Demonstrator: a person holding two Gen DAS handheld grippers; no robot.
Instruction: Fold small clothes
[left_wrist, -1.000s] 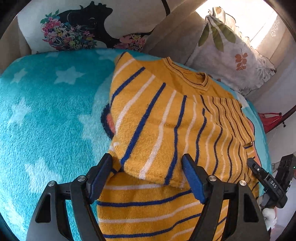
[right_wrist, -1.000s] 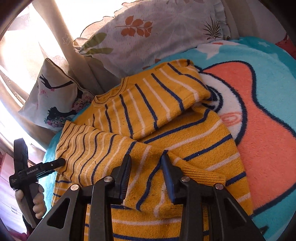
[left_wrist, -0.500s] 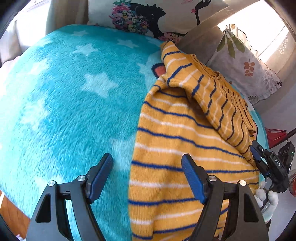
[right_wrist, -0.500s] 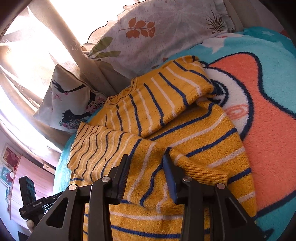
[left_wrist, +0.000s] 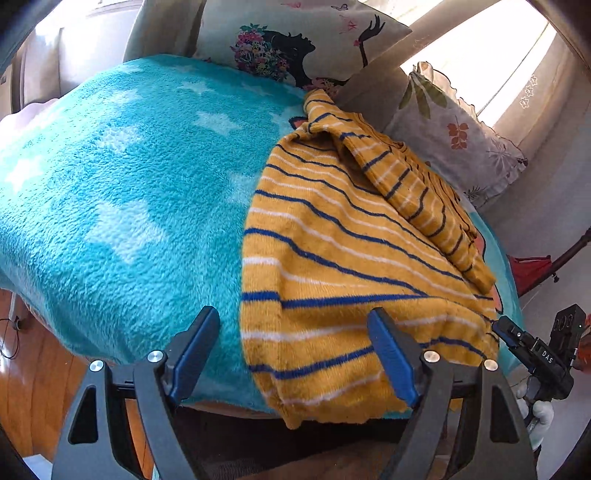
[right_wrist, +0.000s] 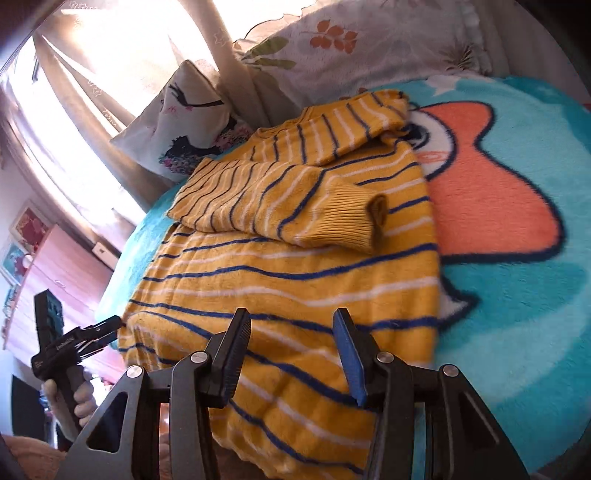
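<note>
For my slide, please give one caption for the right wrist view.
Right tongs opening above the hem of a yellow striped sweater, sleeves folded in, on a turquoise blanket.

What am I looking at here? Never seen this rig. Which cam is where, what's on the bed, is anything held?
There is no robot: a person carries a hand-held gripper in each hand, and a fisheye camera on each looks along its two fingers. One picture is from the left hand-held gripper, the other from the right hand-held gripper; each also shows the other tool at the picture's edge. On a turquoise fleece blanket lies a yellow striped sweater, both sleeves folded across its body, with two pillows behind. Nothing is held: both sets of jaws are opening over the sweater's lower hem, with the pads clear of the cloth.
</note>
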